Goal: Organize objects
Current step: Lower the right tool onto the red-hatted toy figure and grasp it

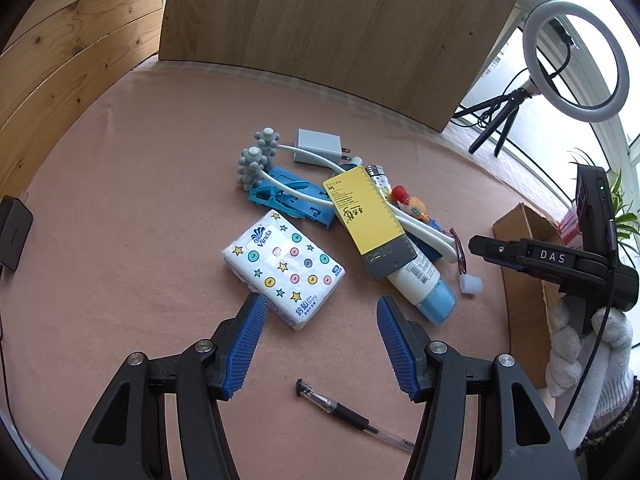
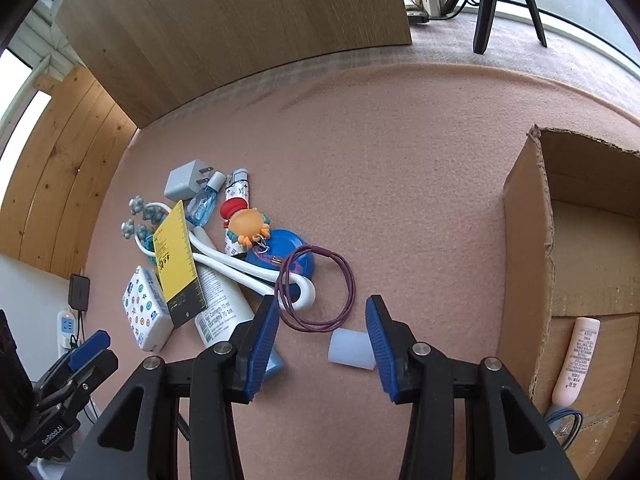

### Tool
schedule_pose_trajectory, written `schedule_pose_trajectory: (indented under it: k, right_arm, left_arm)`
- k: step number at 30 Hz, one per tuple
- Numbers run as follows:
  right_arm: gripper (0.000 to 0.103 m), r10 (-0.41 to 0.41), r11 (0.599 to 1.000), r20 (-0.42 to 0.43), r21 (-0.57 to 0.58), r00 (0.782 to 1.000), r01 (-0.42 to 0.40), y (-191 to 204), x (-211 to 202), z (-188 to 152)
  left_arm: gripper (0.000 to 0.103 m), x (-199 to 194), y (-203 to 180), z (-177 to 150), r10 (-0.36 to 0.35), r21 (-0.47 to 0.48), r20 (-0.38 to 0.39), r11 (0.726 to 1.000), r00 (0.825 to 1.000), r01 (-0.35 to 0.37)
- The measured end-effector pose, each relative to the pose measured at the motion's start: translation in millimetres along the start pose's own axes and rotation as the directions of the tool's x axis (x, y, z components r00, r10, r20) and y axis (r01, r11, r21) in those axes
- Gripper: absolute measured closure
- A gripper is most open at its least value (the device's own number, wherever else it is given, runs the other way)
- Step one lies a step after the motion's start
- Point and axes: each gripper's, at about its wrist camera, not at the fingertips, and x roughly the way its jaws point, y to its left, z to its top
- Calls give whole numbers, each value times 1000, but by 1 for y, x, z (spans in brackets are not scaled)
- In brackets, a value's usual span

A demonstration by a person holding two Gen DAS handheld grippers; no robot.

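pink felt covers the table [image 2: 400, 160], with a wooden board standing at its far edge and a cardboard box [image 2: 528, 240] at the right side.

i judge the task is only at the beginning. inside the box i can see a pale tube [image 2: 576, 360] and something blue under it, so at least these seem already sorted. most things are not yet moved: they lie in one heap near the middle of the table. in this heap are a tissue pack [image 1: 284, 268], a yellow ruler card [image 1: 370, 220] lying across a white bottle [image 1: 424, 284], a grey charger [image 1: 318, 147], a white massager [image 1: 256, 160] with grey balls, a lighter [image 2: 238, 190], an orange toy [image 2: 250, 226], and a purple band [image 2: 320, 292]. a pen [image 1: 348, 412] lies apart, close to the left claw.

my left claw [image 1: 322, 344] is wide open and holds nothing; it hovers near the corner of the tissue pack. my right claw [image 2: 322, 346] is also wide open and empty. a small white cap [image 2: 350, 348] sits between its fingers, near the right one, but whether it touches i cannot tell. i think this cap is the next thing to take to the box.
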Motion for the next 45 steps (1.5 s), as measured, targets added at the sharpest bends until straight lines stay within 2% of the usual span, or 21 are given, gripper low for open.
schedule_pose_trajectory:
  k: [3,8,16,26,32,35,40,45]
  right_arm:
    - [65,24,1000,12,12,1000,-24,4,1,12]
    - [67,17,999,3,-37,1000,-17,27,22,30]
    - [68,-52,991,-25,-123,998,48,59,55,52]
    - [68,-45,984,-65,-176,997,33,80,61,64]
    - [68,-78,973,-75,-224,994,60,91,76,64]
    - [69,-160,953,-103,-276,982,127,99,86,64]
    - [76,-147,966,-141,-235,979,111,80,79,58]
    - [82,-94,991,-171,-109,981,76,41,60,39]
  left_arm:
    - [41,-3,3,-2,5,-8,3,1000,1000,-5]
    - [41,-12,7,-8,14,-12,9,1000,1000,-14]
    - [41,-27,27,-18,31,-45,21,999,999,-30]
    - [41,-29,37,-21,26,-59,21,998,999,-25]
    - [41,-28,32,-19,20,-37,12,999,1000,-19]
    - [41,-28,31,-19,22,-35,9,999,1000,-21]
    - [41,-31,31,-20,17,-36,17,999,1000,-16]
    - [41,-27,26,-19,-2,-33,19,999,1000,2]
